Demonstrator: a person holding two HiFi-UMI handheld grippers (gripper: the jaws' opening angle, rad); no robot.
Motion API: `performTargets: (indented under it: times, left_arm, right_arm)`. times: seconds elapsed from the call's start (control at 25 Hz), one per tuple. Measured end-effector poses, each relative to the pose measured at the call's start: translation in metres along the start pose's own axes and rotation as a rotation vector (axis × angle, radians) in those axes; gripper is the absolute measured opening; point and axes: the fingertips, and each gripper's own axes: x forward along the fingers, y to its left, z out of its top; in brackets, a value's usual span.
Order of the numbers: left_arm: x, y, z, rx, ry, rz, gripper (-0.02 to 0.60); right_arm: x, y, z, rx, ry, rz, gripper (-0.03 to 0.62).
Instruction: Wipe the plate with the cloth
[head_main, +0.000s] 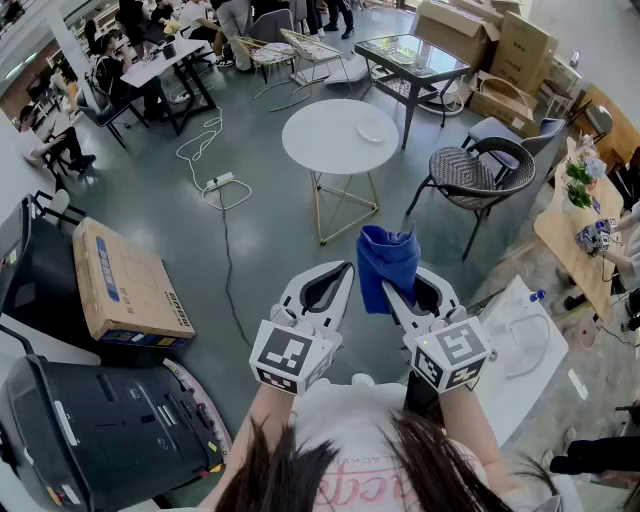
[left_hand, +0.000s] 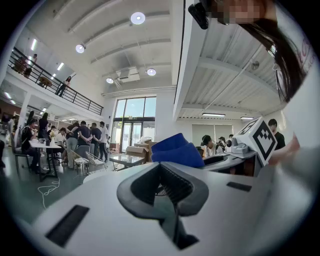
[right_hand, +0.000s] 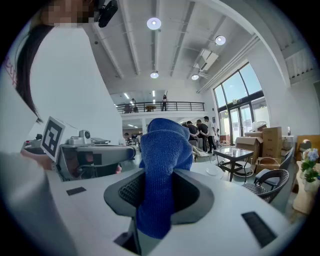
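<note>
Right gripper (head_main: 392, 292) pinches blue cloth (head_main: 388, 258); left gripper (head_main: 345, 272) jaws pressed together, empty. Approach step: next, carry cloth to distant plate (head_main: 370, 129).

No text is legible: the shirt (head_main: 345, 408) print and the cardboard box (head_main: 130, 285) label are unreadable.

Head view steeply down, gripper views forward along their jaws, close, all sharing blue cloth (head_main: 388, 262)
</note>
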Motion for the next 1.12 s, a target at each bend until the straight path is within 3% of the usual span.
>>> performTargets:
  times: [0.48,0.84,1.12]
  left_arm:
    - [-0.015,0.029,-0.005,-0.018,0.002,-0.009,0.011]
    - [-0.032,0.062,-0.008,-0.024,0.012,-0.012,0.011]
    - [-0.027,0.071,-0.001,-0.020,-0.010,-0.019,0.011]
  right_arm:
    - [0.024,0.016,-0.001,0.008,0.016,-0.020,0.133]
    - [0.047,0.042,0.003,0.079,-0.012,-0.043,0.133]
    - [0.054,0.037,0.003,0.079,-0.009,-0.064,0.133]
